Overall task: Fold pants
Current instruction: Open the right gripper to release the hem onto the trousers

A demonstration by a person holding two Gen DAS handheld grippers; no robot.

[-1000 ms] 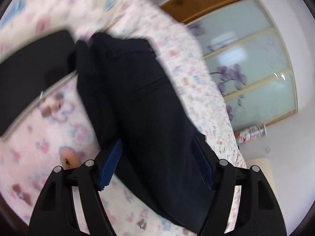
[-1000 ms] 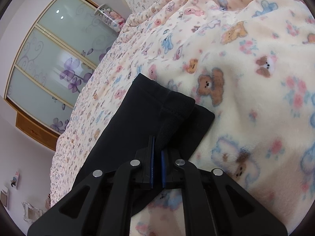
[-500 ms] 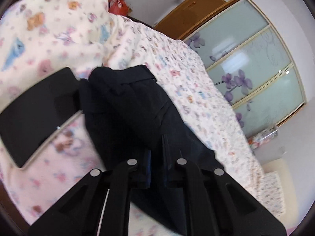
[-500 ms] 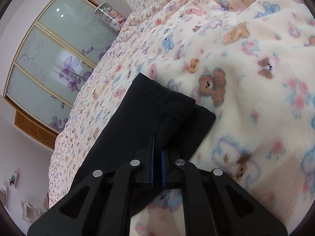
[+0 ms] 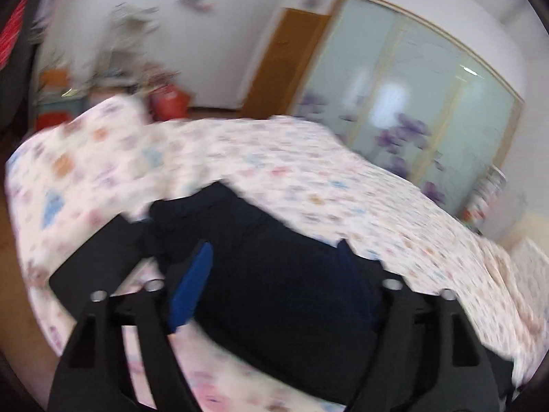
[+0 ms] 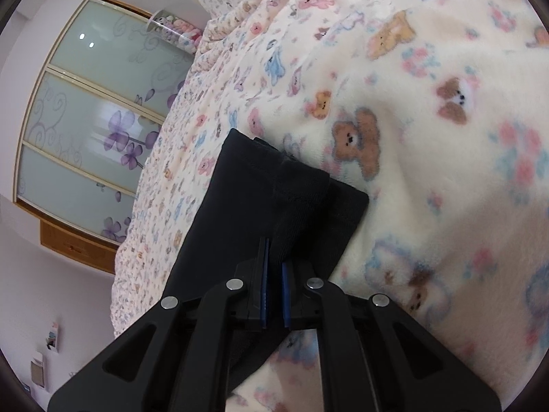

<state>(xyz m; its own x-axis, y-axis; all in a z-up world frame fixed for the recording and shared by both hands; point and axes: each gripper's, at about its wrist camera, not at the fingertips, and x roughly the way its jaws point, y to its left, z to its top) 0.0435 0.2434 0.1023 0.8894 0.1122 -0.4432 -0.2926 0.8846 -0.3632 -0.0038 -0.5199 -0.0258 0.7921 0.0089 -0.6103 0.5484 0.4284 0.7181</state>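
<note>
- The pants [image 6: 274,199] — dark, nearly black — lie on a bed covered by a cream blanket [image 6: 446,137] printed with teddy bears.
- The right gripper [image 6: 273,274] is clenched on a raised ridge of the cloth near the leg ends, its blue pads almost touching.
- In the left wrist view, which is blurred, the left gripper [image 5: 274,264] is spread wide over the pants [image 5: 274,274], with nothing between its fingers [image 5: 192,285].
- A flat black panel [image 5: 96,257] lies on the blanket [image 5: 308,171] just beside the pants, at their left edge.
- Behind the bed stands a wardrobe [image 6: 85,120] with frosted doors — purple flowers on the glass.
</note>
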